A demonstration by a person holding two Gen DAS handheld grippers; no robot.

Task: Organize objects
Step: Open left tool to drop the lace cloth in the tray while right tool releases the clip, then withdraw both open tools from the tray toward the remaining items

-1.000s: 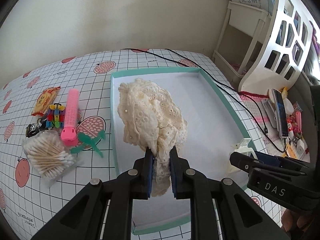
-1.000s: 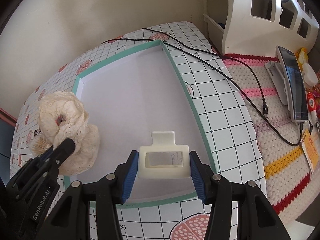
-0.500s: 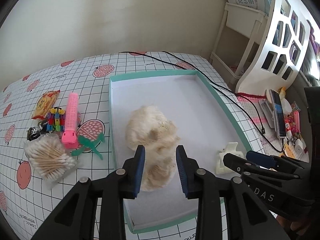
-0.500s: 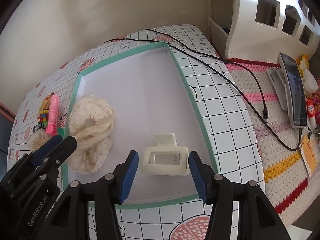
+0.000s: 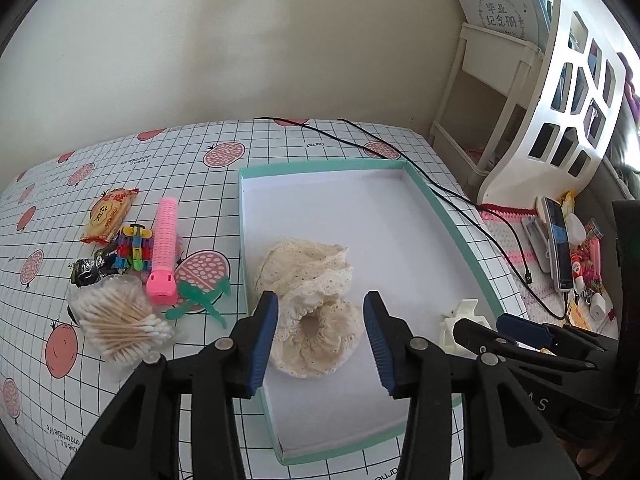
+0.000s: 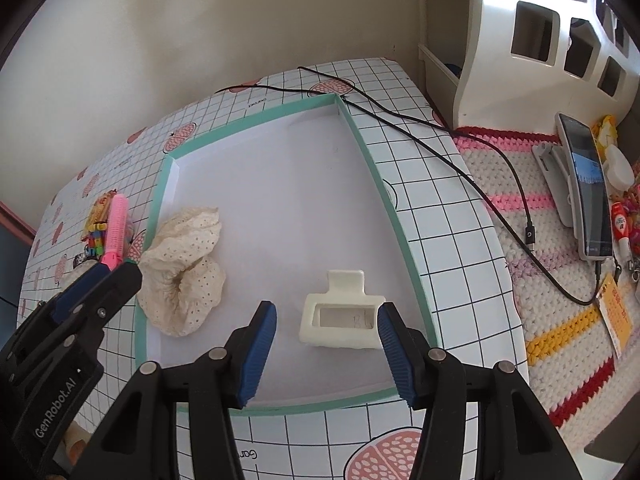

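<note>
A cream lace scrunchie (image 5: 312, 304) (image 6: 182, 268) lies in the teal-rimmed white tray (image 5: 440, 208) (image 6: 372, 168), near its left wall. My left gripper (image 5: 320, 340) hangs open just above it, holding nothing. A cream hair claw clip (image 6: 342, 320) (image 5: 460, 320) rests in the tray's near right corner. My right gripper (image 6: 326, 352) is open over the clip, its blue pads apart from it. Left of the tray lie a pink roller (image 5: 164, 248), a bag of cotton swabs (image 5: 116, 324), coloured clips (image 5: 134, 248), a snack packet (image 5: 108, 212) and a teal pick (image 5: 200, 300).
A black cable (image 6: 460, 168) runs along the tray's right side to a phone (image 6: 588, 188) on a crocheted mat (image 6: 536, 280). A white shelf unit (image 5: 572, 92) stands at the right. The far half of the tray is bare.
Both grippers opened and pulled back. The scrunchie dropped from the left gripper into the tray, and the claw clip left the right gripper and now rests on the tray floor.
</note>
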